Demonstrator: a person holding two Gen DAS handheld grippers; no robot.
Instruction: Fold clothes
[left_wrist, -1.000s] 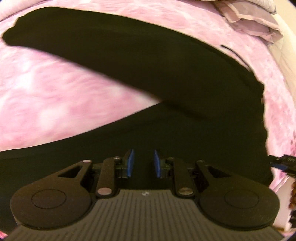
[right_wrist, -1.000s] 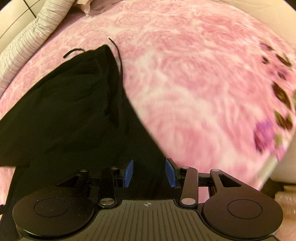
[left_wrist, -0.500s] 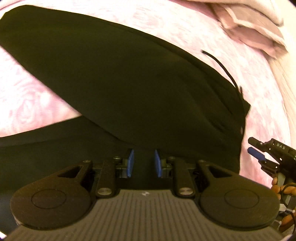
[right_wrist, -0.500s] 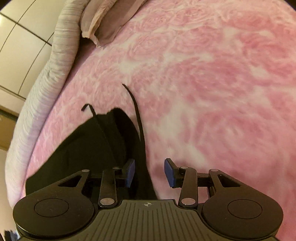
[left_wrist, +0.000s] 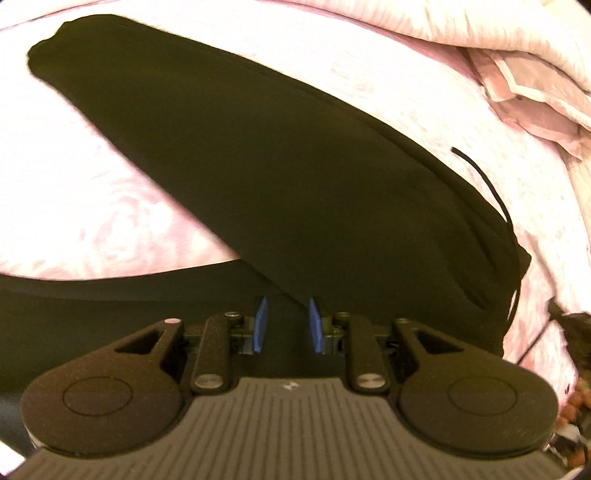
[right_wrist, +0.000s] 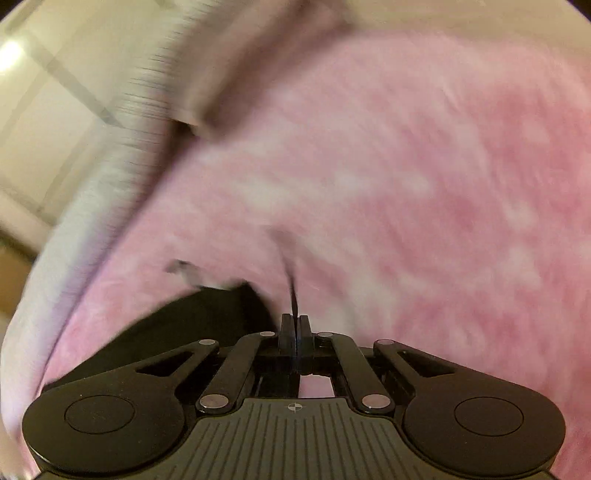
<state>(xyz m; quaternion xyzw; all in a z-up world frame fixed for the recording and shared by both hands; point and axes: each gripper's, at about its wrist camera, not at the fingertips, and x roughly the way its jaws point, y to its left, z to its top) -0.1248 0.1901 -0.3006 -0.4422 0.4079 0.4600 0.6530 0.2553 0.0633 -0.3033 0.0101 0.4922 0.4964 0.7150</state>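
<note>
left wrist: low, close over black garment (left_wrist: 295, 177) | right wrist: low, blurred | shared: garment, pink bedspread (right_wrist: 406, 184)

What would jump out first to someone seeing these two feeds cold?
The black garment sprawls across the pink bedspread and fills most of the left wrist view, with the left gripper open at its near edge. In the blurred right wrist view, the right gripper is shut on the drawstring.
</note>
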